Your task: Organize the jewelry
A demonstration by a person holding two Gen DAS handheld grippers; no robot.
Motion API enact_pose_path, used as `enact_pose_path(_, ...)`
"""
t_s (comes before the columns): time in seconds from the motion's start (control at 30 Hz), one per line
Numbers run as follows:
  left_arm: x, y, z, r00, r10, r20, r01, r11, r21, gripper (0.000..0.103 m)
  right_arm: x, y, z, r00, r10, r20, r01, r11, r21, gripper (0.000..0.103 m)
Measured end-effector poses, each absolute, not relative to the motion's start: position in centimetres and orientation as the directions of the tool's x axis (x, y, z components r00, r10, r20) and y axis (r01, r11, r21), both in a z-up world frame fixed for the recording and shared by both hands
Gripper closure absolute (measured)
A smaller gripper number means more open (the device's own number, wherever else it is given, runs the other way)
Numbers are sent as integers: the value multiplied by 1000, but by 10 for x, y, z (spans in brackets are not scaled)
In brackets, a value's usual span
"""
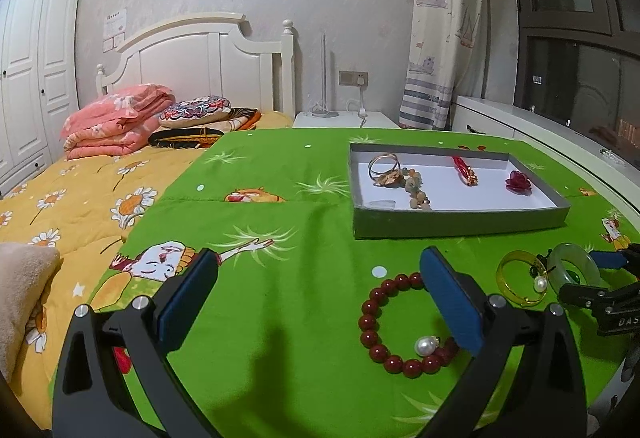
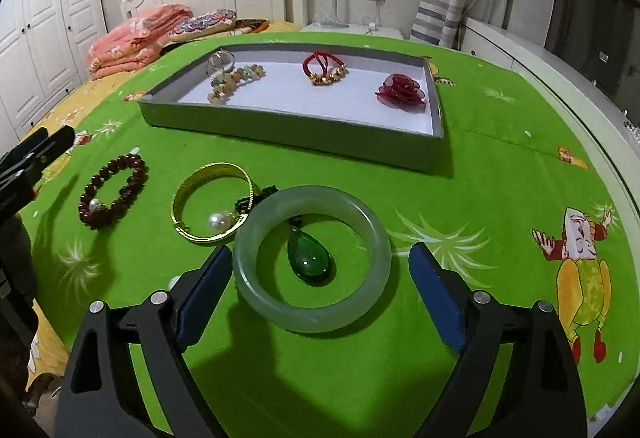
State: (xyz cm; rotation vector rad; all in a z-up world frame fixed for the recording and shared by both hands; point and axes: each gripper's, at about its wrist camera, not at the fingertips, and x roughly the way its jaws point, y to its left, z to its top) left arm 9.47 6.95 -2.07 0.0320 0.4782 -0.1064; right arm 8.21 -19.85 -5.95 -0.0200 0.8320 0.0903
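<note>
Nearest, the right gripper has its jaws wide apart on either side of the jade bangle, which lies flat on the green sheet of the bed; whether the left pad touches the bangle I cannot tell. A green teardrop pendant rests inside the bangle. Just left of the bangle lies a gold bangle with a white pearl within it, and left of that a dark red bead bracelet carrying its own pearl. The left gripper hangs over that bracelet, jaws apart and gripping nothing, its right pad above the ring of beads. Beyond the jade bangle sits the grey tray, holding a metal ring with pale beads, a red cord with gold beads and a crimson flower.
</note>
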Motion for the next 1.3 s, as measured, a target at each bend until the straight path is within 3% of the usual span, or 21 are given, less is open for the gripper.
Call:
enact_pose_path(0.33, 95, 69, -21, 882, -95, -462, 111, 994, 7, 5, 89, -195, -62, 661, 60, -748, -94, 996, -4, 18)
enact_pose_path(0.43, 94, 68, -19, 882, -96, -462, 114, 993, 11, 5, 86, -192, -62, 676, 68, -733, -113, 994, -12, 29)
enact_pose_path(1.1, 100, 71, -24, 859, -123, -498, 135, 991, -13, 5, 62, -208, -54, 773, 80, -629, -56, 997, 58, 29)
enact_pose_path(1.3, 91, 59, -24, 860, -104, -500, 155, 986, 62, 5, 52, -213, -44, 801, 79, -594, -55, 997, 58, 28)
